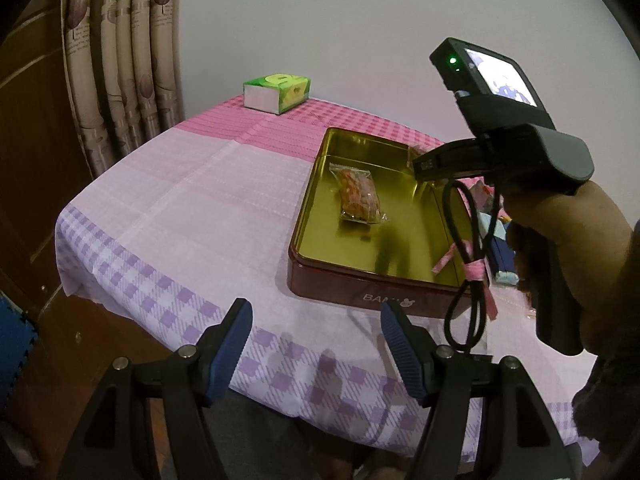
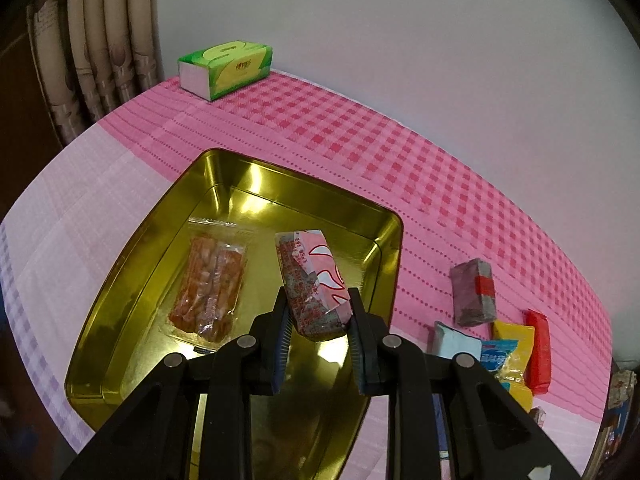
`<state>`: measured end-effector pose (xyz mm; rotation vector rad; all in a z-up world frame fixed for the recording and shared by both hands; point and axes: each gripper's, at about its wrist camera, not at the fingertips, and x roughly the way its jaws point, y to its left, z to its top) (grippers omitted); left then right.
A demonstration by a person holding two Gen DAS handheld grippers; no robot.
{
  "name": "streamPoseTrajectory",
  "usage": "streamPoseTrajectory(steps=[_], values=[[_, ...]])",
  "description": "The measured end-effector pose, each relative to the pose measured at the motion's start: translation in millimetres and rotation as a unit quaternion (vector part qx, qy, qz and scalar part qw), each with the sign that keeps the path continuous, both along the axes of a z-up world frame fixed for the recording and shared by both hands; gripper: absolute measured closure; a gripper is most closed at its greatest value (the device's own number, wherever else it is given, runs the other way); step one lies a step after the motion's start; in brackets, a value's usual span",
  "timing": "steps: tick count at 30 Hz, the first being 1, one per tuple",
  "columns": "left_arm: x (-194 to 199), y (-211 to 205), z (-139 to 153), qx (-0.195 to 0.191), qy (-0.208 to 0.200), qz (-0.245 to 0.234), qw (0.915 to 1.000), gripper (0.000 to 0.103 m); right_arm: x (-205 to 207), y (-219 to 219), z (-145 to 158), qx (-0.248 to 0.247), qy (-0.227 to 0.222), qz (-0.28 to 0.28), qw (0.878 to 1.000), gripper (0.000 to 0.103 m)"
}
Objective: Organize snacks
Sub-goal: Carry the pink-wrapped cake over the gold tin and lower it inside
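Right gripper [image 2: 318, 312] clamped on pink-and-white snack packet [image 2: 314, 284], held above gold tin [image 2: 132, 256] beside clear-wrapped orange snack [image 2: 210, 284] lying on tin floor. Placing step judged in hand; next calls for lowering and releasing inside tin, then fetching from loose snacks [image 2: 508, 340] on tablecloth [image 2: 400, 160]. Left gripper [image 1: 316, 344] spread apart, holding nothing, near table edge.

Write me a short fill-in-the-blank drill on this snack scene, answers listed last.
1. The right gripper is shut on a pink-and-white ____.
2. The clear-wrapped orange snack lies inside the gold ____.
3. The left gripper is open and holds ____.
4. The green tissue pack sits near the ____.

Answers: snack packet; tin; nothing; curtain
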<state>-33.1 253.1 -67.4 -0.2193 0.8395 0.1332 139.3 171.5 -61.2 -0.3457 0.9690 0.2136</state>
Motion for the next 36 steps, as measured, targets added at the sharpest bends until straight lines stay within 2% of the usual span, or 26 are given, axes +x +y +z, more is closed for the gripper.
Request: streamPoseTrajectory(steps=[36], values=[[4, 0, -4, -0.007, 0.01, 0.005, 0.9999, 0.035, 14, 12, -31, 0.007, 0.032, 0.011, 0.999, 0.079]])
